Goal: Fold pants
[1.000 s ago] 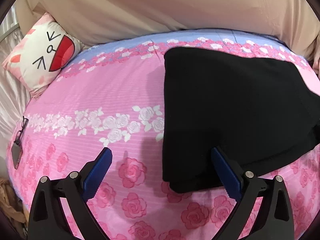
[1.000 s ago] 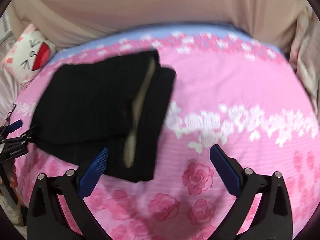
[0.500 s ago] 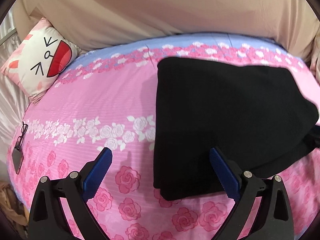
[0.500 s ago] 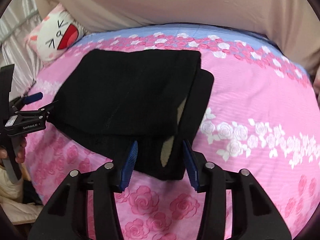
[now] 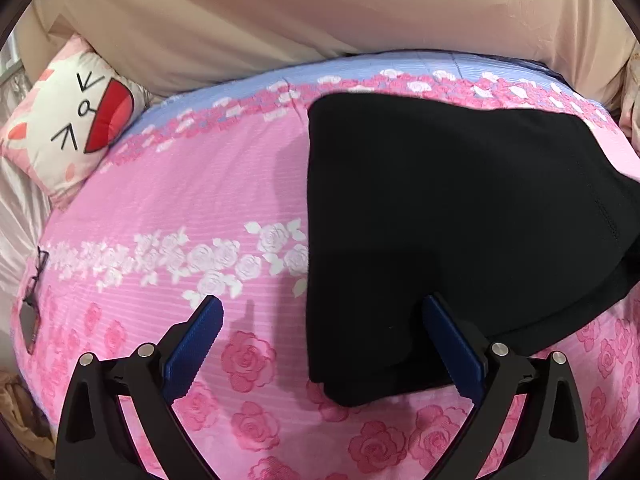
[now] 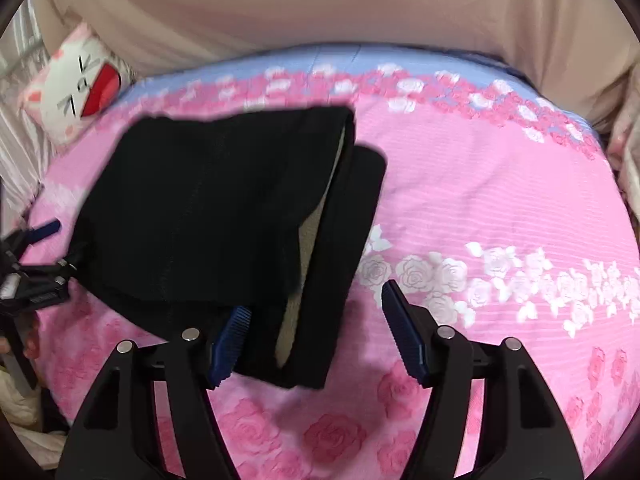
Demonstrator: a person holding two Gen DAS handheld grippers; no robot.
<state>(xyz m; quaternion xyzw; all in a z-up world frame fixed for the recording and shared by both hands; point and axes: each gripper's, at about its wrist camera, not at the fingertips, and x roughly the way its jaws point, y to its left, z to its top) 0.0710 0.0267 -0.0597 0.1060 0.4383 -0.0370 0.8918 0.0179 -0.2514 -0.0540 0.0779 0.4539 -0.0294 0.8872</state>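
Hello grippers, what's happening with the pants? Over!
Left gripper open. Right gripper opening, nothing pinched. Folded black fabric pants flat on pink rose-print bedsheet. Nothing blocking.

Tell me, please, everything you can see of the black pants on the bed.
The black pants lie folded into a thick, layered bundle on the pink floral bedspread. The cloth looks soft, knit and matte. At the right edge, a pale inner lining shows between layers. The bundle's near corner sits between the right tongs, whose jaws are opening.
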